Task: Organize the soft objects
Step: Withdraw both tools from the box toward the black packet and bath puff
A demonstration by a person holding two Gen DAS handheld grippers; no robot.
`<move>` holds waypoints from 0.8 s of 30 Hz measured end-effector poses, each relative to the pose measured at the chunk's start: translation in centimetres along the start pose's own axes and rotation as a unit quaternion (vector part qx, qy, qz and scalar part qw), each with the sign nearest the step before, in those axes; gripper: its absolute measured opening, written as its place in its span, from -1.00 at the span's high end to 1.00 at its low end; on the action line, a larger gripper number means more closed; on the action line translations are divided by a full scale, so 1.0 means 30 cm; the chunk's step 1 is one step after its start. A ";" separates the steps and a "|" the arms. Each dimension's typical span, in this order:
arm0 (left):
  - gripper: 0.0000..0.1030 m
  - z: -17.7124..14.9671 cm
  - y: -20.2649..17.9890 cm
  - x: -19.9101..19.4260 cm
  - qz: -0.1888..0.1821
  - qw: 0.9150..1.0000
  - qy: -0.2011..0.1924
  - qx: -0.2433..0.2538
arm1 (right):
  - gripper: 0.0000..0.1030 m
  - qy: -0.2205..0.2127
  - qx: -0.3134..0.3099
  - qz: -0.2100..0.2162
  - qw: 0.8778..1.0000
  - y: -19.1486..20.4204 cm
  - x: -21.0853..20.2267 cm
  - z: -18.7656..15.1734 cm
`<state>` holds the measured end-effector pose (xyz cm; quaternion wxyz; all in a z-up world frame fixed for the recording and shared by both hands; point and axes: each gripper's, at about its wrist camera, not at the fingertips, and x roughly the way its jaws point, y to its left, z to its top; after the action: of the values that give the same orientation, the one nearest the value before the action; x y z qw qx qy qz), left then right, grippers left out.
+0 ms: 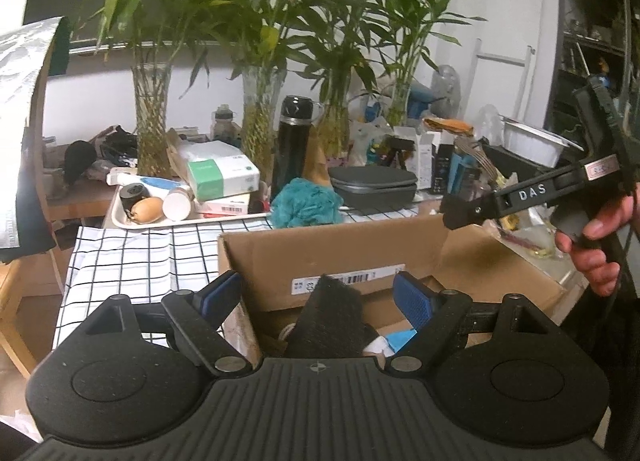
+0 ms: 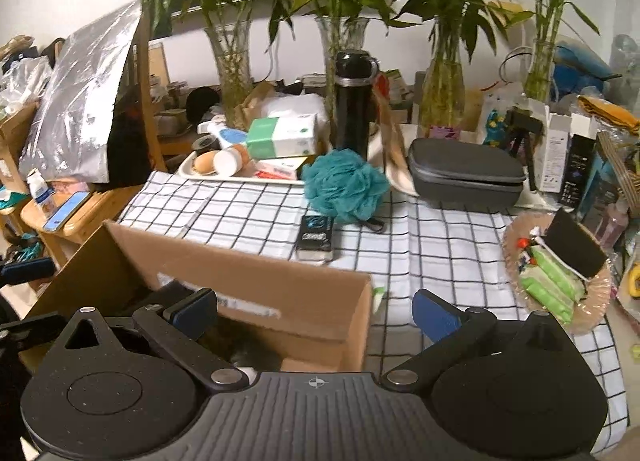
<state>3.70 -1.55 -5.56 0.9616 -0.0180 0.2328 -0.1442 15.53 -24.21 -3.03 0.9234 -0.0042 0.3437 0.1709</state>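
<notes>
A brown cardboard box (image 1: 320,257) (image 2: 256,289) stands open on the checked cloth. My left gripper (image 1: 318,295) hovers over it, open. A black foam piece (image 1: 332,317) stands in the box between the blue pads, with a gap on each side. Beside it in the box lie something light blue and something white. My right gripper (image 2: 316,313) is open and empty above the box's right wall; in the left wrist view the right gripper (image 1: 456,213) shows at the right, held by a hand. A teal bath pouf (image 1: 306,201) (image 2: 346,185) lies on the cloth beyond the box.
A plate (image 2: 520,229) at the right holds a black sponge (image 2: 576,249) and green packets (image 2: 552,285). A dark phone-like object (image 2: 316,237) lies near the pouf. Behind stand a grey case (image 2: 466,173), a black flask (image 2: 352,101), a cluttered tray (image 2: 240,177) and glass vases of bamboo.
</notes>
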 end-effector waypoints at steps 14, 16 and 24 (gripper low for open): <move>-0.62 -0.017 0.096 -0.061 0.061 0.996 -0.018 -0.058 | -1.00 -0.005 -0.046 -0.018 0.999 -0.072 0.200 0.174; -0.62 -0.019 0.116 -0.065 0.067 0.995 -0.017 -0.069 | -1.00 0.003 -0.045 -0.024 0.999 -0.086 0.240 0.191; -0.62 -0.029 0.167 -0.088 0.074 0.992 -0.018 -0.100 | -1.00 0.030 -0.034 -0.037 0.998 -0.118 0.349 0.223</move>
<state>2.40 4.02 -5.67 0.9671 -0.0990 0.2294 -0.0489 28.27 -23.43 -4.96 0.9176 -0.0531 0.3649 0.1481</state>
